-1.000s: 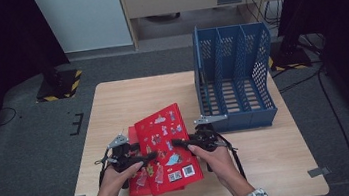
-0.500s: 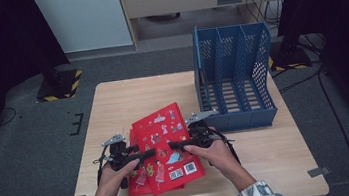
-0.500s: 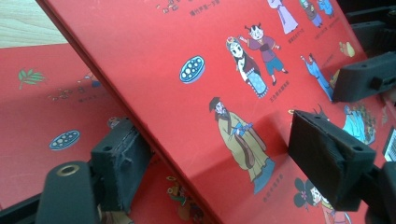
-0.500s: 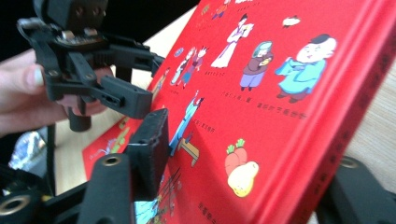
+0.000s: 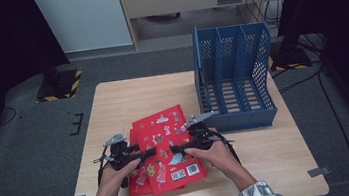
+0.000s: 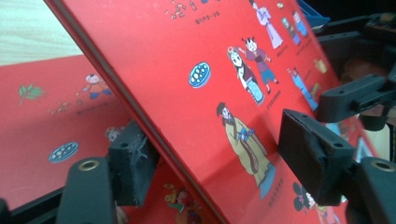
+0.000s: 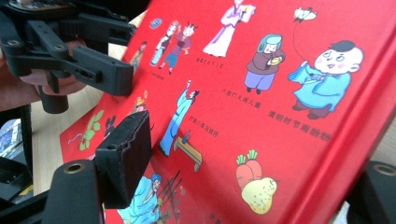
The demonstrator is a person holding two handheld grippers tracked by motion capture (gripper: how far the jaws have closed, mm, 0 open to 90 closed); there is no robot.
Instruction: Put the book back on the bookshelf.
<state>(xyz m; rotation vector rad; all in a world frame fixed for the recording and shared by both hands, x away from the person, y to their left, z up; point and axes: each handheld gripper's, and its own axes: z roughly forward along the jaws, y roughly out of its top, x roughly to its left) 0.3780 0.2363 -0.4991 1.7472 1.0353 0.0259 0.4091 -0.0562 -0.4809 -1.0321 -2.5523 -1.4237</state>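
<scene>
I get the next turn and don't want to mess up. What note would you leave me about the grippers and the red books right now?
Left gripper: jaws astride the top red book's edge, just been closing; whether it grips firmly can't be told.
Right gripper: astride the same book from the other side, jaws just been opening; its pads look off the cover.
Things: top red book tilted up over the lower red book on the table; blue rack stands at the right, slots empty.
Done: top book's edge raised.
Left: probably standing both books in the rack.
</scene>
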